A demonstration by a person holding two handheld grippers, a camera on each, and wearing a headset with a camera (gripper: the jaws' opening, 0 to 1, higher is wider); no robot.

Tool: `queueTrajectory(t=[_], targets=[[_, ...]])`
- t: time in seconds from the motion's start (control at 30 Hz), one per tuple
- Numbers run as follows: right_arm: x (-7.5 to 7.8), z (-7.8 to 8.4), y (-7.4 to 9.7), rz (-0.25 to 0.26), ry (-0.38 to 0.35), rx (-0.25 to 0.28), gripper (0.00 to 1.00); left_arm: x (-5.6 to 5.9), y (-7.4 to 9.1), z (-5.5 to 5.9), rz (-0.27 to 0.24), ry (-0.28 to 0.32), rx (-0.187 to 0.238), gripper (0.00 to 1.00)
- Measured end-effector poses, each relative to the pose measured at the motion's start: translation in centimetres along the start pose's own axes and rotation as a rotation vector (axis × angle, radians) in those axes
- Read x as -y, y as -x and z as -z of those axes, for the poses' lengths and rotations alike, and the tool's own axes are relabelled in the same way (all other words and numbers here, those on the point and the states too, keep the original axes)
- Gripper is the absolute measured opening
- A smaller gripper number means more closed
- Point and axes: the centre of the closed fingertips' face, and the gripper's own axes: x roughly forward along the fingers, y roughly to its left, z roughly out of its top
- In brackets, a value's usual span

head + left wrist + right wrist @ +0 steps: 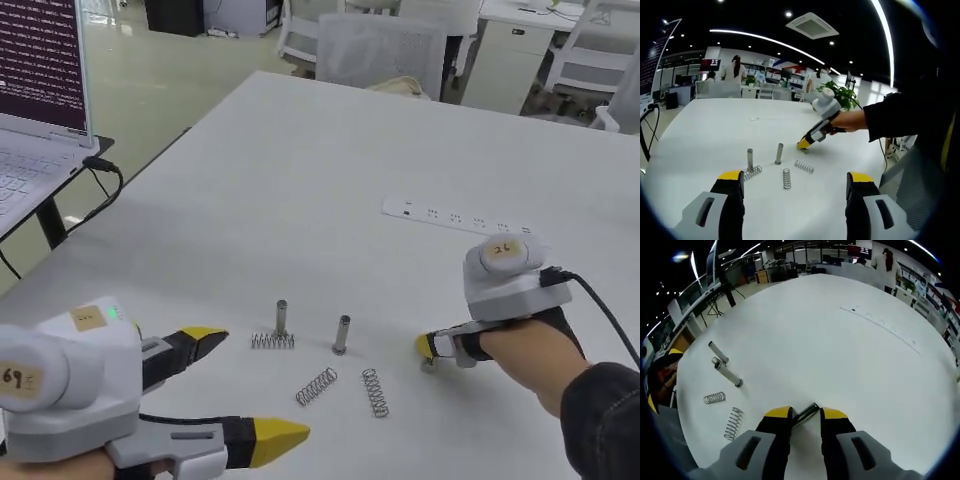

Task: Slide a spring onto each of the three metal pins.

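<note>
Your right tongs (805,413) clamp a stiff, slick metal pin (810,410), left tongs (795,177) gape empty; pinch the twelve-o'clock spring (786,178) gently mid-coil, since it looks light and squashy.

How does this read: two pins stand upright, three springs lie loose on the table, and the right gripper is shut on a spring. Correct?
Not quite: the right gripper is shut on the third pin, not a spring; the right gripper view shows the smooth rod between its jaws. The two pins stand upright and the three springs lie loose on the table.
</note>
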Motion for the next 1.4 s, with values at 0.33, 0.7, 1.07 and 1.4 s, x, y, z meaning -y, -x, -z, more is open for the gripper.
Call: queueTrajectory(t=[0.33, 0.7, 1.07, 1.4], targets=[[-0.02, 0.0, -0.01, 0.011, 0.07, -0.027, 0.11, -0.18, 0.07, 0.04, -0.002, 0.003, 0.0, 0.8], [-0.3, 0.29, 0.07, 0.021, 0.103, -0.054, 0.13, -0.17, 0.1, 0.04, -0.002, 0.004, 0.001, 0.79], [-0.15, 0.42, -0.05, 0.027, 0.151, -0.069, 0.08, -0.19, 0.1, -0.01, -0.004, 0.005, 0.003, 0.79], [-0.58, 0.43, -0.11, 0.013, 0.184, -0.081, 0.06, -0.1, 0.15, -0.22, -0.005, 0.007, 0.009, 0.78]])
